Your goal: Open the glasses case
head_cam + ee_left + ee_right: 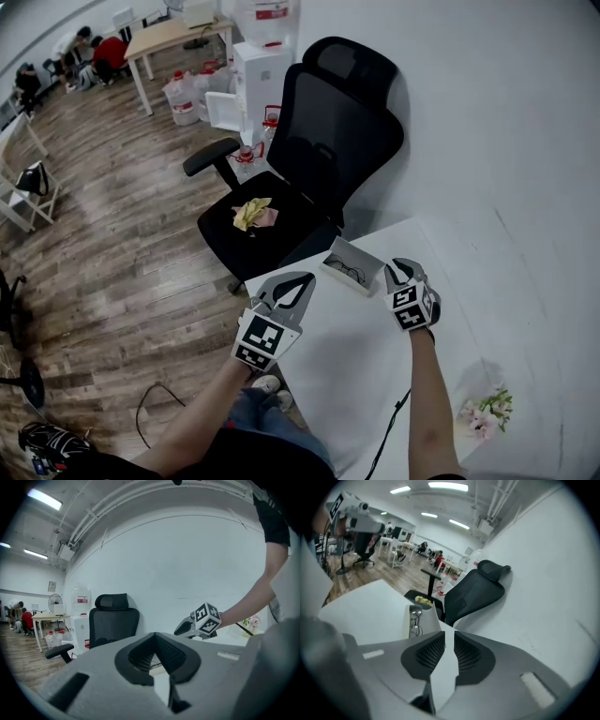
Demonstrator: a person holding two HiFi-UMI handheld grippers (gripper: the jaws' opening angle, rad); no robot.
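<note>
The glasses case (352, 265) lies open near the far corner of the white table (356, 375), with dark-framed glasses showing inside. The right gripper view has the case (417, 618) just ahead and left of the jaws. My right gripper (401, 269) hovers just right of the case, tilted down; its jaws (449, 639) stand a narrow slit apart with nothing between them. My left gripper (302, 277) is at the table's left edge, a little short of the case. Its jaw tips (155, 635) meet, empty. The left gripper view also shows the right gripper (185, 627).
A black office chair (309, 169) stands right behind the table corner, with a crumpled yellow thing (251, 213) on its seat. A small bunch of pink flowers (487, 412) and a black cable (394, 422) lie on the near table. The white wall (506, 141) borders the right.
</note>
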